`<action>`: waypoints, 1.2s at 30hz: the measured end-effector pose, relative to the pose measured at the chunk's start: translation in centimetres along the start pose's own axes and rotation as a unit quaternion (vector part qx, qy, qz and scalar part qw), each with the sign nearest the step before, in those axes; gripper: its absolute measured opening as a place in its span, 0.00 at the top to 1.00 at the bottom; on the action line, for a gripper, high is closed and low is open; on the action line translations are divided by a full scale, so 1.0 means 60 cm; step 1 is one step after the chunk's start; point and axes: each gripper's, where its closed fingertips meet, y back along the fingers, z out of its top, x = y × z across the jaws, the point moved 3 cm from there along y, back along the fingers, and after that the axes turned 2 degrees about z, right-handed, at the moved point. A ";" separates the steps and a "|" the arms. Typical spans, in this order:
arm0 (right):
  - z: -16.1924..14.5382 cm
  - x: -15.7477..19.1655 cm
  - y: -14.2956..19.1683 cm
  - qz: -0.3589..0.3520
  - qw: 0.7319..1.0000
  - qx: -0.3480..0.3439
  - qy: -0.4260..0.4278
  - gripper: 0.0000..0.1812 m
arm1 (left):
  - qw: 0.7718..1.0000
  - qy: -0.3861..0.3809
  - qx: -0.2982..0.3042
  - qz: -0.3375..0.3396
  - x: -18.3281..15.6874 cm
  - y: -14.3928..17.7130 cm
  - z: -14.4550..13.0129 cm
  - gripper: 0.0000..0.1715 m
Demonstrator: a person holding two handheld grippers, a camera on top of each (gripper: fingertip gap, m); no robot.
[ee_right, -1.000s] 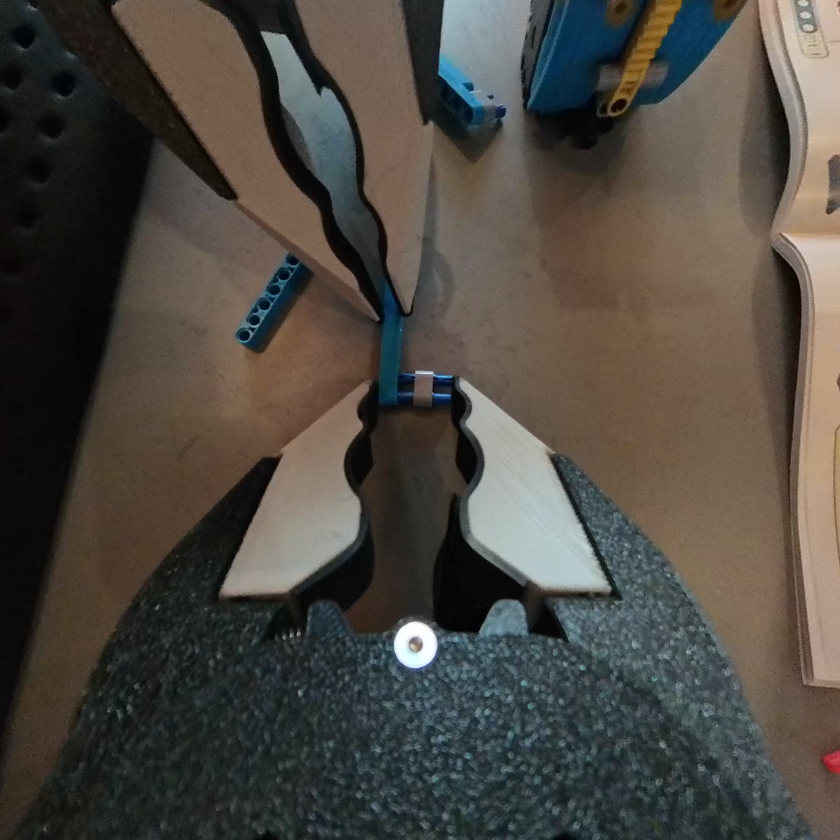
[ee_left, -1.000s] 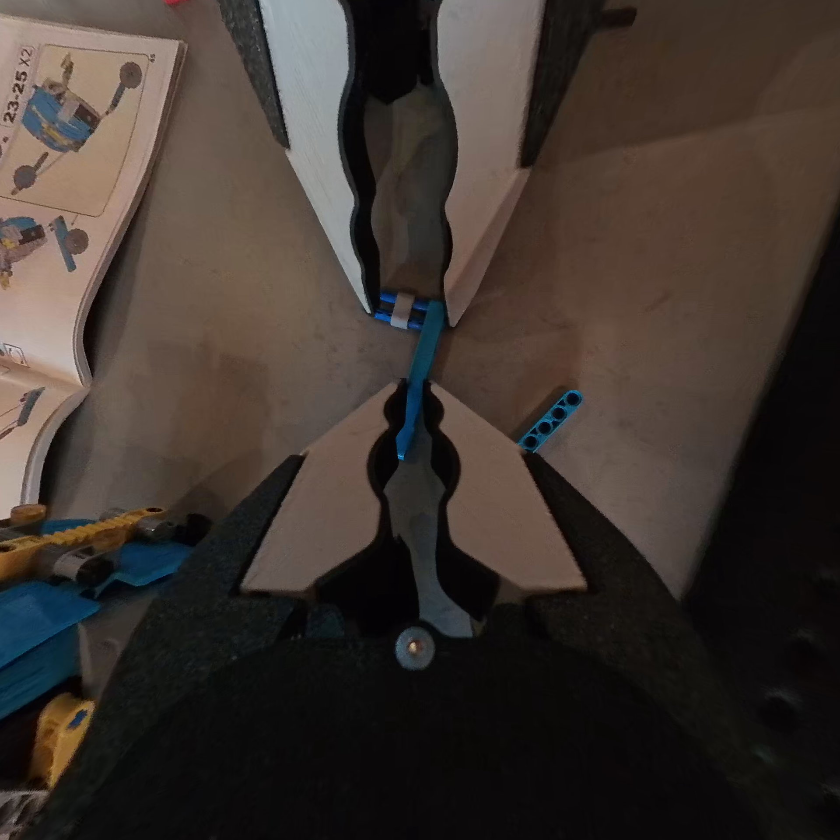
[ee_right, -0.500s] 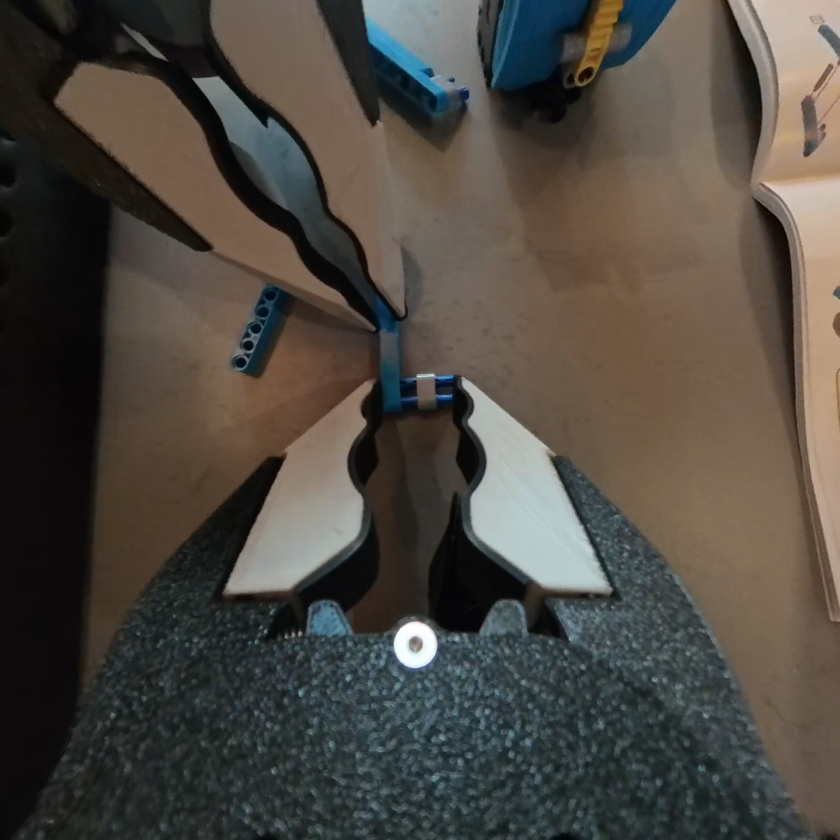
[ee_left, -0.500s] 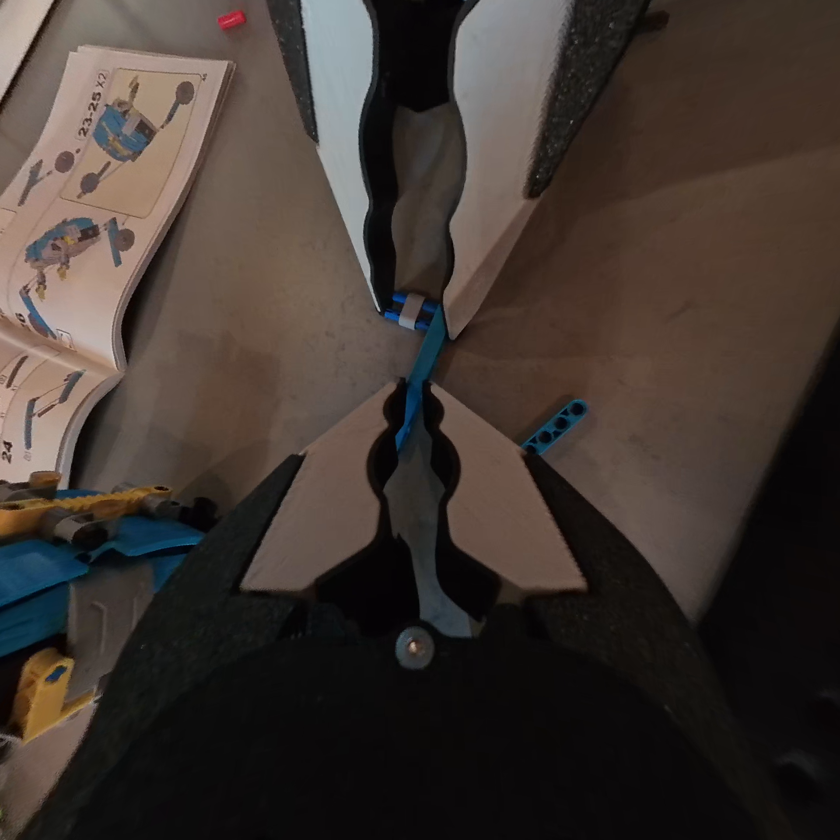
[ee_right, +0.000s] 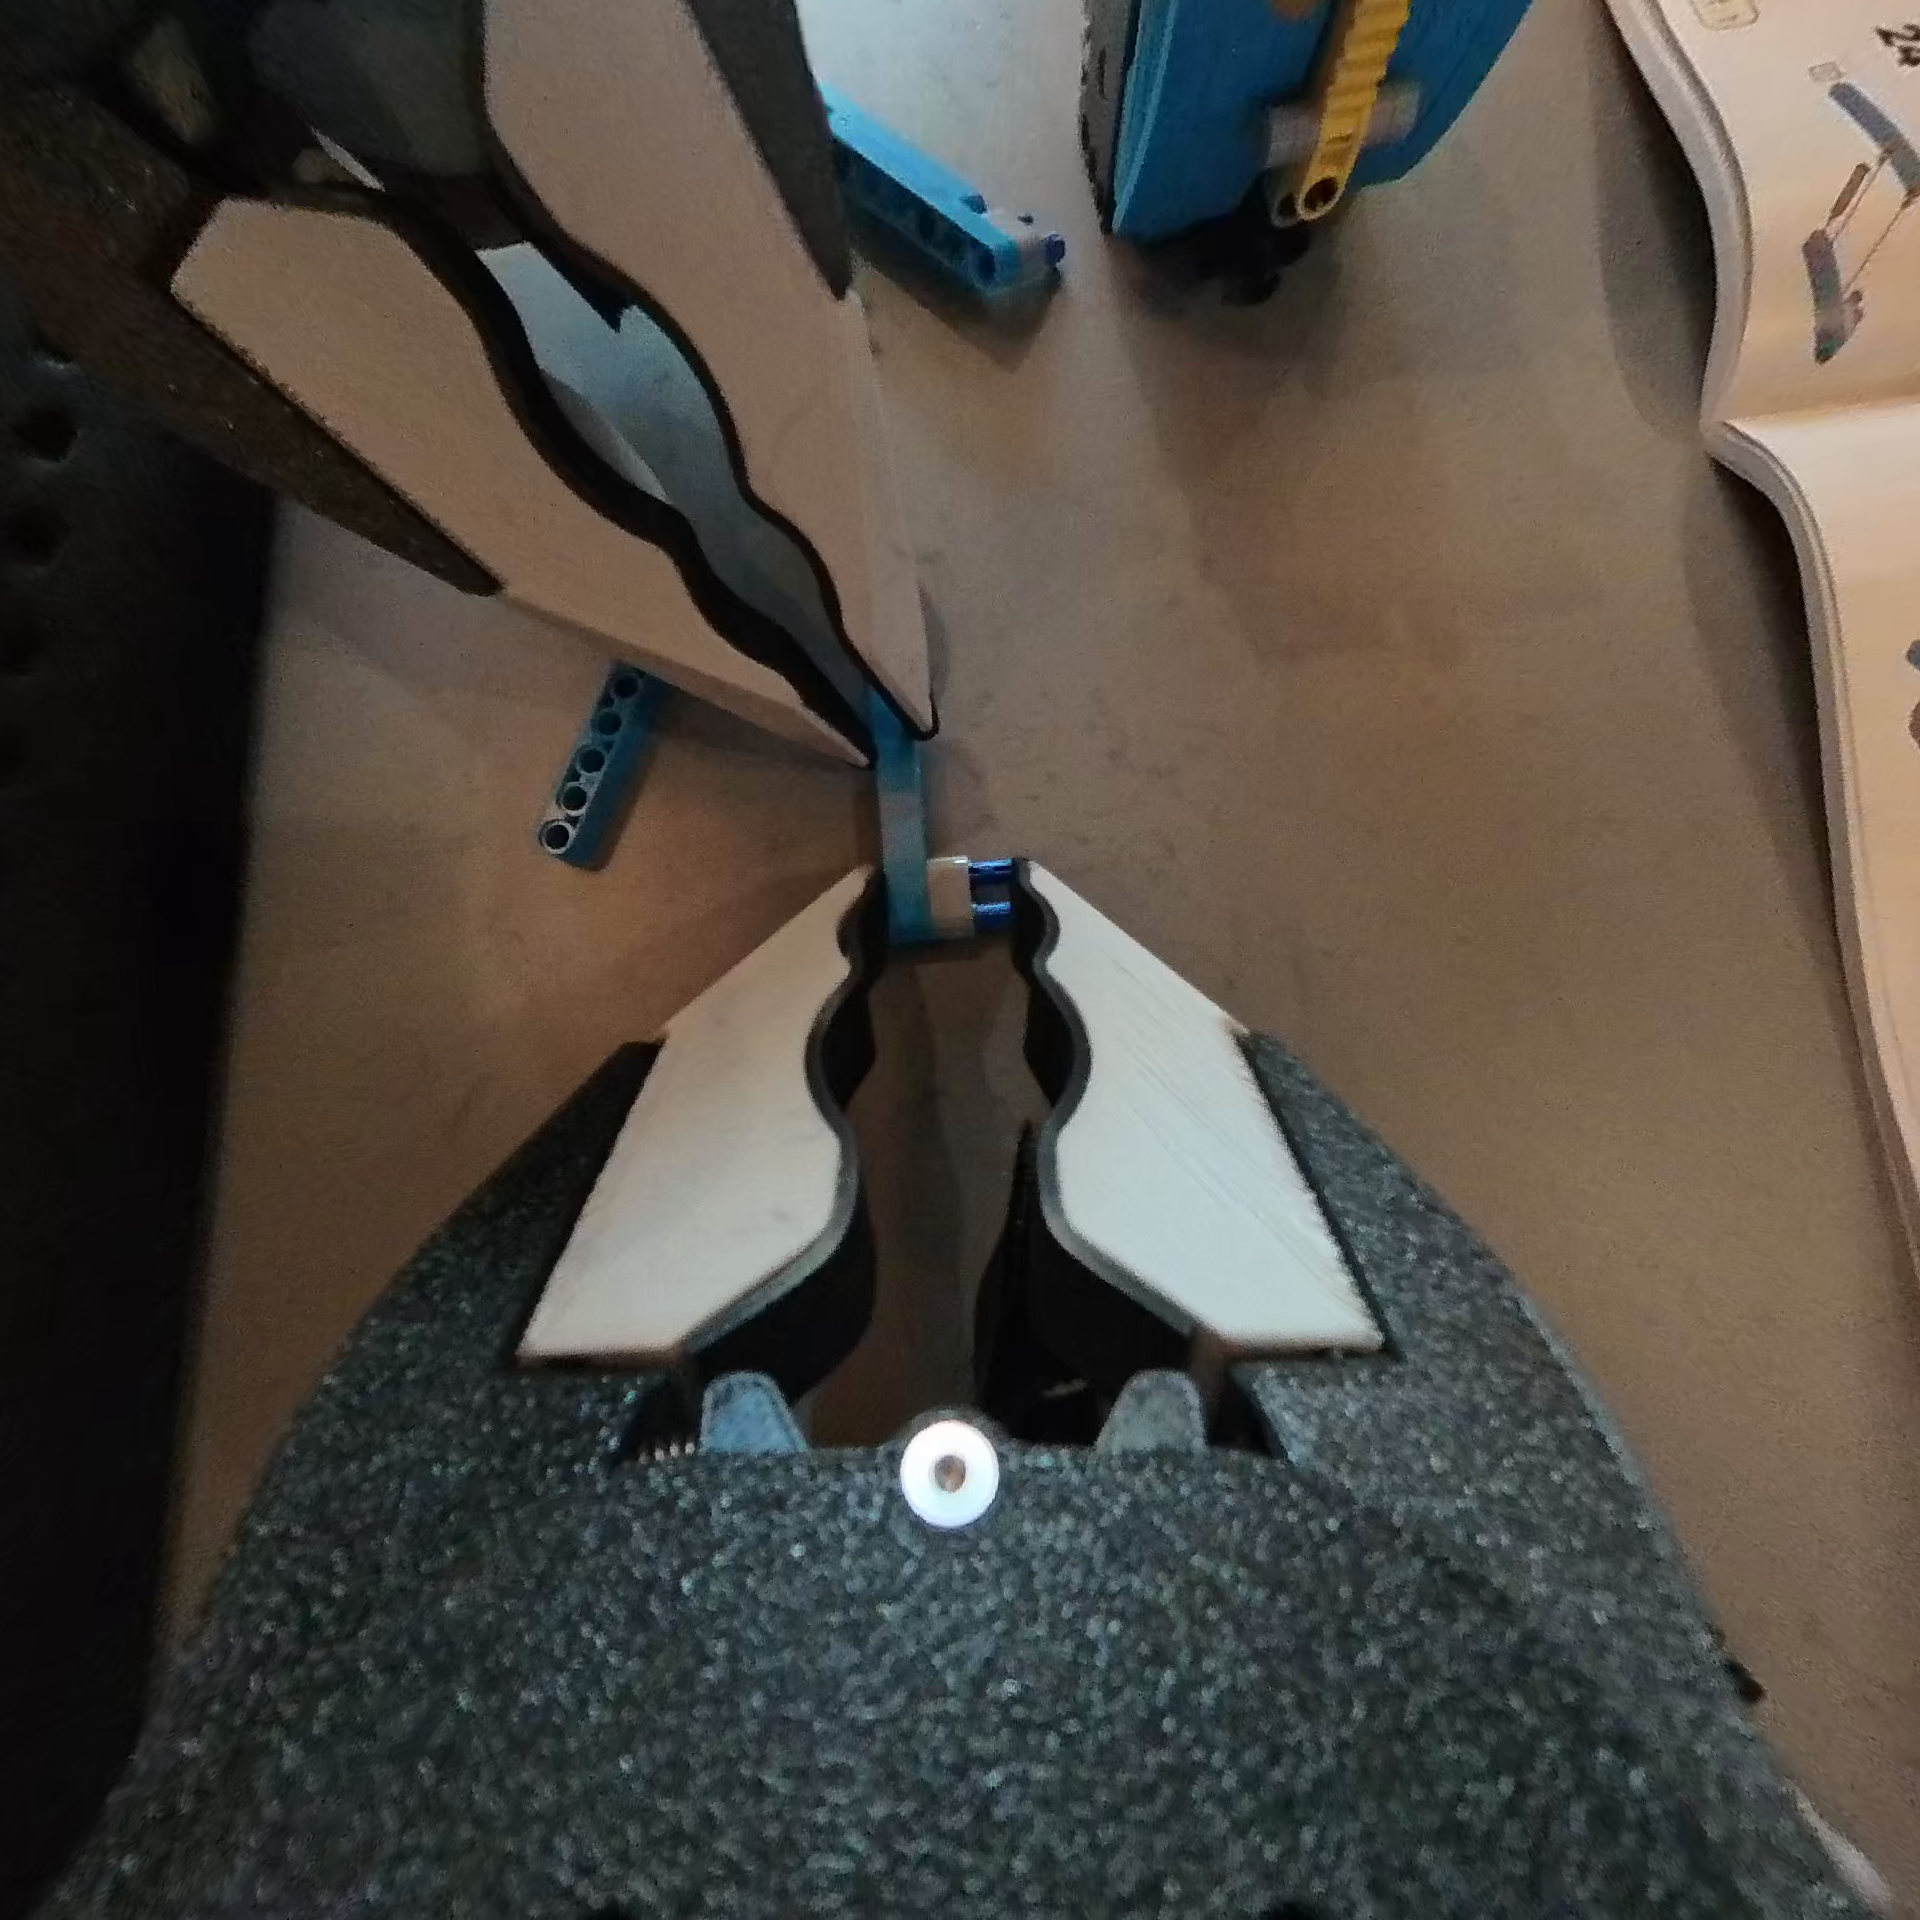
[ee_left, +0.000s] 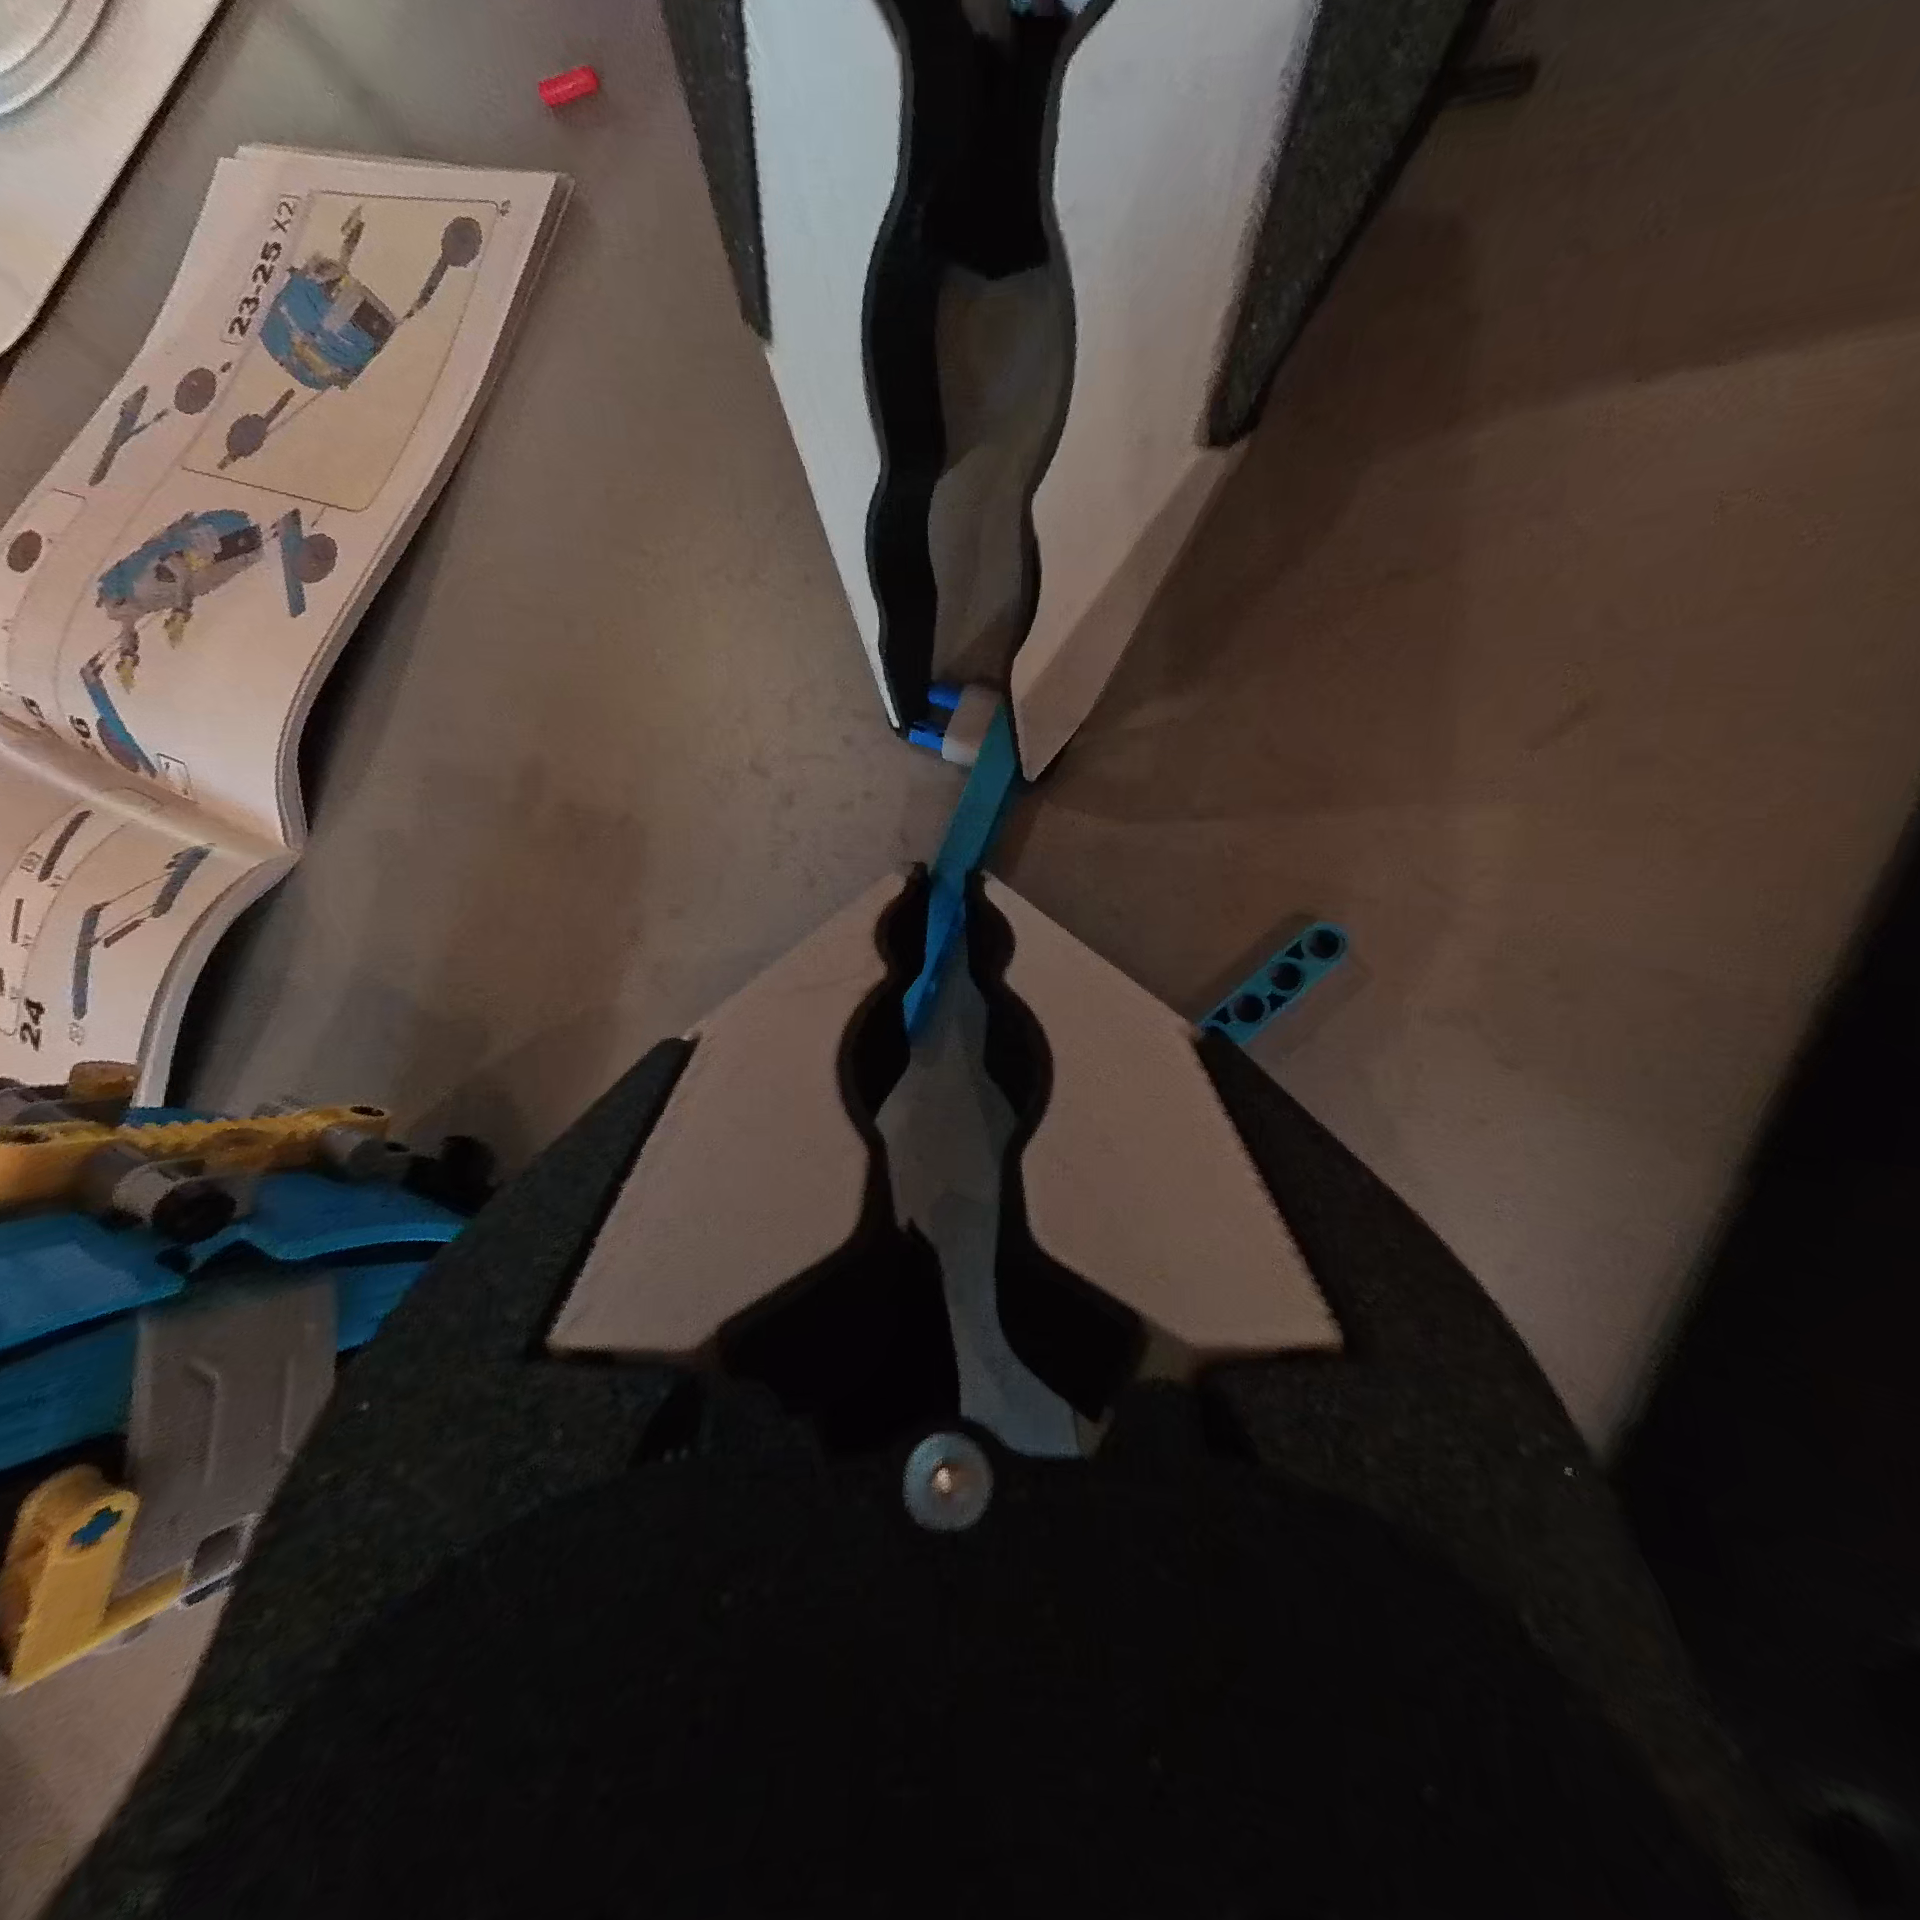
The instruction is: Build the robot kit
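Left gripper (ee_left: 943, 904) fingers clamp the thin blue plastic beam (ee_left: 971, 821); right gripper (ee_right: 940, 902) fingers pinch its grey-collared pins (ee_right: 971, 902). All held above the matte tan table (ee_right: 1351, 727); holed beam (ee_left: 1283, 977) nearby.

My left gripper (ee_left: 943, 894) pinches a blue strip (ee_left: 961, 862). The right gripper (ee_left: 961, 727) clamps its far end, where pegs (ee_left: 940, 717) stick out.

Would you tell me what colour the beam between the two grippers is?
Light blue beam; the right wrist view shows it best.
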 end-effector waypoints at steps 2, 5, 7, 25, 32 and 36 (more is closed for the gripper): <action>-0.001 0.000 0.000 -0.004 1.000 -0.007 0.005 0.87 | 1.000 0.008 -0.002 -0.007 0.001 0.000 0.000 0.96; -0.005 0.002 0.007 -0.008 1.000 0.009 0.019 0.80 | 1.000 0.016 -0.003 -0.017 0.001 0.000 0.000 0.96; -0.008 -0.003 0.019 -0.022 1.000 0.002 0.014 0.80 | 1.000 0.023 -0.006 -0.019 0.001 0.001 0.000 0.96; 0.027 -0.043 0.133 -0.219 0.915 -0.279 -0.194 0.85 | 0.994 0.106 -0.006 -0.005 0.015 -0.004 0.001 0.96; 0.022 -0.058 0.125 -0.220 0.916 -0.275 -0.190 0.87 | 0.989 0.149 -0.018 -0.006 0.020 -0.009 0.003 0.96; 0.011 -0.064 0.130 -0.237 0.914 -0.268 -0.194 0.89 | 0.988 0.152 -0.014 -0.007 0.022 -0.012 0.006 0.95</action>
